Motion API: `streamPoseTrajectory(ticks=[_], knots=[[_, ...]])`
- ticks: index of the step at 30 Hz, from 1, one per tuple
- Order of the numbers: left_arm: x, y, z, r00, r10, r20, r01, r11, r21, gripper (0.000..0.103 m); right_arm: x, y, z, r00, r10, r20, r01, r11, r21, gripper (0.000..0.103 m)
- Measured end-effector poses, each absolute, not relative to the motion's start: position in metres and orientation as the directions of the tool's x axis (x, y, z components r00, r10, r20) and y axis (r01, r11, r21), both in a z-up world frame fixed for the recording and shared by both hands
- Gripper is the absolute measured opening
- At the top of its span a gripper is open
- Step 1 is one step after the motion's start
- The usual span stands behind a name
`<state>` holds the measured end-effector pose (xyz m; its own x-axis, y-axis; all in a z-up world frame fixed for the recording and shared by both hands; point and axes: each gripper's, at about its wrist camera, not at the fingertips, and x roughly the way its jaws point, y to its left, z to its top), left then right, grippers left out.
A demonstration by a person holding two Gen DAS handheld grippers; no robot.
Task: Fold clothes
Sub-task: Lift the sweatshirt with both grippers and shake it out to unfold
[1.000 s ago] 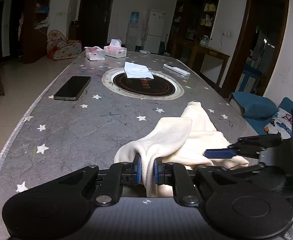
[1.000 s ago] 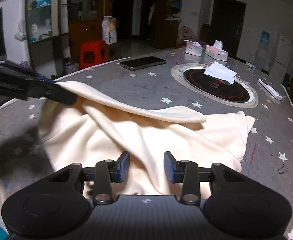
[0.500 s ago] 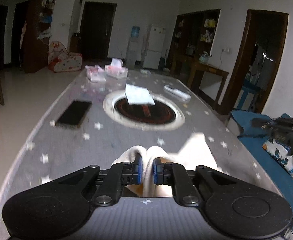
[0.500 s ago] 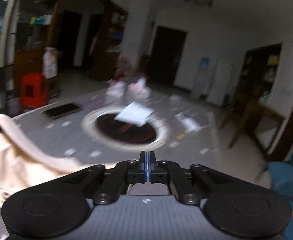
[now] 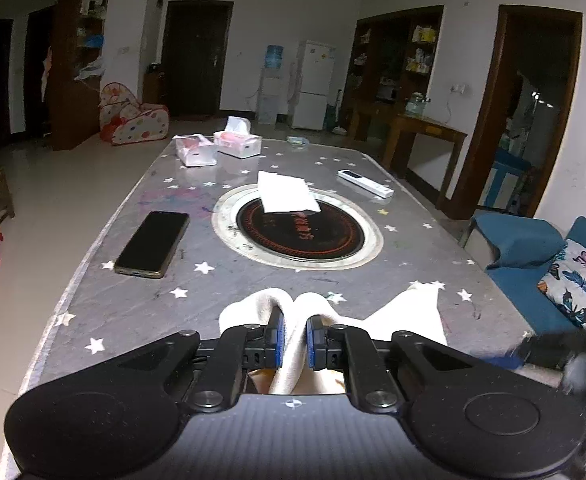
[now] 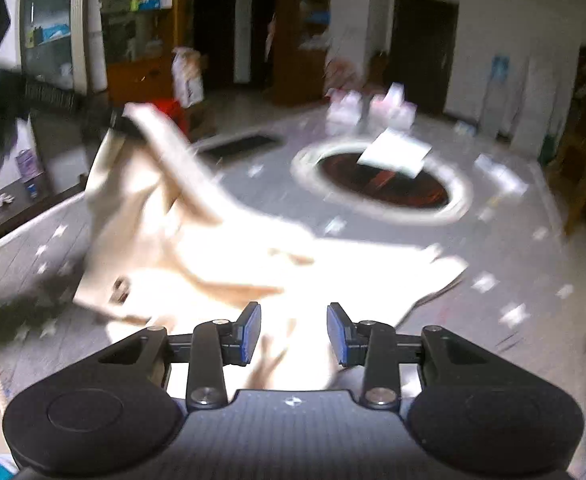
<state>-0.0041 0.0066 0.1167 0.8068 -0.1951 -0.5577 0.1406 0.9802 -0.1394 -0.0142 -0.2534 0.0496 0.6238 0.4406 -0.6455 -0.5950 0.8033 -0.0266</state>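
A cream garment lies crumpled on the near end of the grey star-patterned table. My left gripper is shut on a bunched fold of it, held a little above the table. In the blurred right wrist view the garment rises to the upper left, where the left gripper holds it. My right gripper hovers over the garment's near part. Its jaws are opening, cloth shows in the gap, and the pads do not press it. In the left wrist view the right gripper is a dark blur at lower right.
A phone lies on the table's left side. Beyond the cloth is a round inset hotplate with a white tissue on it. A remote and tissue boxes sit farther back. A blue sofa stands to the right.
My left gripper has lifted its fold of the garment off the table. My right gripper was open over the cloth, shut empty while swinging up, and now stands open over the cloth again.
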Motion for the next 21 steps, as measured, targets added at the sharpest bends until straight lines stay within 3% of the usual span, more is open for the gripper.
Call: streamPoseTrajectory(ticks=[4, 5, 6, 8, 21], knots=[[-0.003, 0.012, 0.115, 0.804, -0.184, -0.565, 0.13, 0.982, -0.135, 0.012, -0.012, -0.232, 0.02, 0.602, 0.405, -0.688, -0.597, 0.8, -0.051, 0.033], [-0.003, 0.014, 0.115, 0.803, -0.183, -0.567, 0.129, 0.982, -0.134, 0.012, -0.012, -0.23, 0.017, 0.599, 0.397, -0.696, -0.599, 0.798, -0.061, 0.019], [-0.002, 0.015, 0.114, 0.803, -0.182, -0.568, 0.128, 0.983, -0.133, 0.012, -0.011, -0.23, 0.016, 0.601, 0.387, -0.699, -0.603, 0.794, -0.079, 0.011], [0.0, 0.018, 0.114, 0.802, -0.178, -0.57, 0.124, 0.983, -0.132, 0.012, -0.012, -0.232, 0.022, 0.632, 0.367, -0.682, -0.599, 0.79, -0.13, 0.005], [0.074, 0.033, 0.157, 0.823, -0.13, -0.553, 0.07, 0.989, -0.127, 0.011, 0.052, -0.271, 0.154, 0.911, 0.141, -0.388, -0.323, 0.829, -0.457, 0.003]])
